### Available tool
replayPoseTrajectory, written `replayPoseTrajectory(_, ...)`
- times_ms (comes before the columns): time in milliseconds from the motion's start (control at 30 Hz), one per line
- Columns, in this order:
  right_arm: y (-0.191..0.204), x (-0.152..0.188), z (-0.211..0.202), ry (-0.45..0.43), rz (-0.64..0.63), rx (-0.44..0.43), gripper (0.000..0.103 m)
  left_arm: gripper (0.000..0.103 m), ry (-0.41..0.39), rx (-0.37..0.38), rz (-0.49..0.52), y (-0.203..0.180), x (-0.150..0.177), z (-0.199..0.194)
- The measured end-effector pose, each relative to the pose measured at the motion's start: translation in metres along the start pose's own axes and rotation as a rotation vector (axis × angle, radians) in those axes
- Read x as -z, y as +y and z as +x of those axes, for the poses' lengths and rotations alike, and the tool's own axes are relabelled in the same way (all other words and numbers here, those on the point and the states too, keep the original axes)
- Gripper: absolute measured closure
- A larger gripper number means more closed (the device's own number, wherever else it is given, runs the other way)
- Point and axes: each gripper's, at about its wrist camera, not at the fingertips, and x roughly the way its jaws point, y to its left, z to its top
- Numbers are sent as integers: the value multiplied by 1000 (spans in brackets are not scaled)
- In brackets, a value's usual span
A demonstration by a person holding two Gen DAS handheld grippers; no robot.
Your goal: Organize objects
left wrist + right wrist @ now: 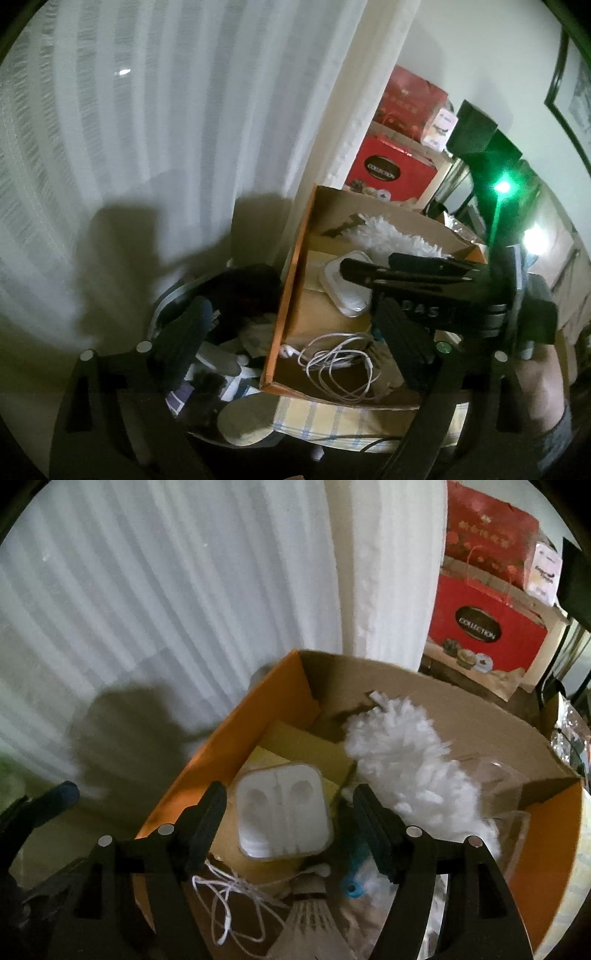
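An open cardboard box (480,734) with orange outer sides holds a white earphone case (284,812), a tangled white earphone cable (236,904), a fluffy white duster (406,775) and a shuttlecock (310,912). My right gripper (290,790) is open above the box, its fingers on either side of the case with gaps to it. In the left wrist view the right gripper (369,264) reaches in from the right over the case (347,291). My left gripper (291,310) is open and straddles the box's left wall (284,295), above the cable (340,362).
Left of the box, a round container (162,314) holds dark clothes and socks. The box rests on a yellow checked cloth (332,417). White curtains (147,110) hang close behind. Red gift bags (487,624) stand at the back right. A person's hand (539,387) holds the right gripper.
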Motion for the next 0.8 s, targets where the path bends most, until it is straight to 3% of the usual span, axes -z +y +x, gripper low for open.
replayPoseTrajectory(333, -19, 4, -57, -72, 29, 37, 24, 13, -3, 9, 40, -20, 2, -8)
replayPoseTrajectory(400, -25, 7, -67, -84, 36, 58, 23, 9, -7, 9, 50, -26, 2, -11)
replayPoseTrajectory(700, -54, 44, -115, -124, 64, 156, 19, 8, -7, 28, 105, -54, 7, -15)
replayPoseTrajectory(800, -65, 58, -128, -130, 84, 180, 19, 0, -4, 45, 131, -68, 12, -15)
